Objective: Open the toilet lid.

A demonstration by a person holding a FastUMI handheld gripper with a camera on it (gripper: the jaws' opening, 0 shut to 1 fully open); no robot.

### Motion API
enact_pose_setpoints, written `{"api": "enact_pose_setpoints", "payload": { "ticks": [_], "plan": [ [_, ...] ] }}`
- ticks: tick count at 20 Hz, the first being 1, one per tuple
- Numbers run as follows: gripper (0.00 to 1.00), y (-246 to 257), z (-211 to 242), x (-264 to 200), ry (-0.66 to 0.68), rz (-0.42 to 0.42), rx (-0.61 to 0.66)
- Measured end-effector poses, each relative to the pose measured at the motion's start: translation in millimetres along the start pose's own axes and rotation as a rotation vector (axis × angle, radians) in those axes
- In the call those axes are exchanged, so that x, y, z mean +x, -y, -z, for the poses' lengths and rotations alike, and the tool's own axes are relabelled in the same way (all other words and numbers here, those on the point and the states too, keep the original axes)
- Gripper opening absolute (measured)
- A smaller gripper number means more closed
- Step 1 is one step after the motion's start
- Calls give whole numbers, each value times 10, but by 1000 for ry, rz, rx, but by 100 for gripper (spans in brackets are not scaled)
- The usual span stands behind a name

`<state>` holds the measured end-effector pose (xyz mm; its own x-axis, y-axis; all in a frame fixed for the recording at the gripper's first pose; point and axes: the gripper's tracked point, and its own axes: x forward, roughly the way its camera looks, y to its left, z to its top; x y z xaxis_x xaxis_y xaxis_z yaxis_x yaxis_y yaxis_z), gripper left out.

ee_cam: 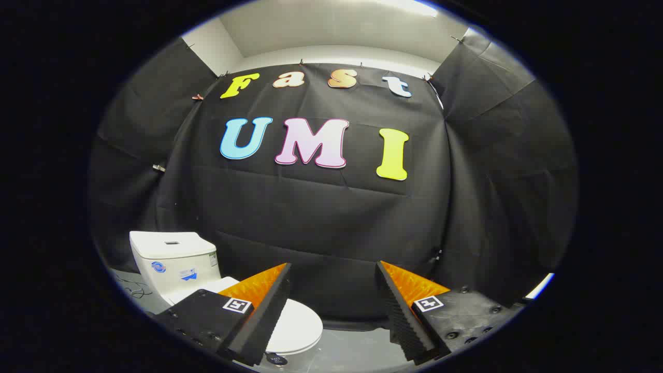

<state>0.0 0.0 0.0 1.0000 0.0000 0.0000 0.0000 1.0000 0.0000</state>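
I have the hand-held gripper released, its two fingers spread wide with nothing between them, held well above the floor. The one white ceramic toilet stands low and off toward the left finger, which covers part of it. Its smooth white oval toilet lid lies flat and closed, near that finger's tip. One boxy white tank rises behind the lid. I judge this the approach step; nothing has been lifted yet. Next I should bring the fingers down and left to the lid's front rim, then catch the edge and raise it.
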Motion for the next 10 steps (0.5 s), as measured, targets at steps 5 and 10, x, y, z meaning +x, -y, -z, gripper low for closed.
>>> {"api": "enact_pose_setpoints", "payload": {
  "ticks": [5, 10],
  "plan": [
    [98, -21, 14, 3, -6, -7, -3],
    [98, -15, 3, -2, -1, -5, -2]
  ]
}}
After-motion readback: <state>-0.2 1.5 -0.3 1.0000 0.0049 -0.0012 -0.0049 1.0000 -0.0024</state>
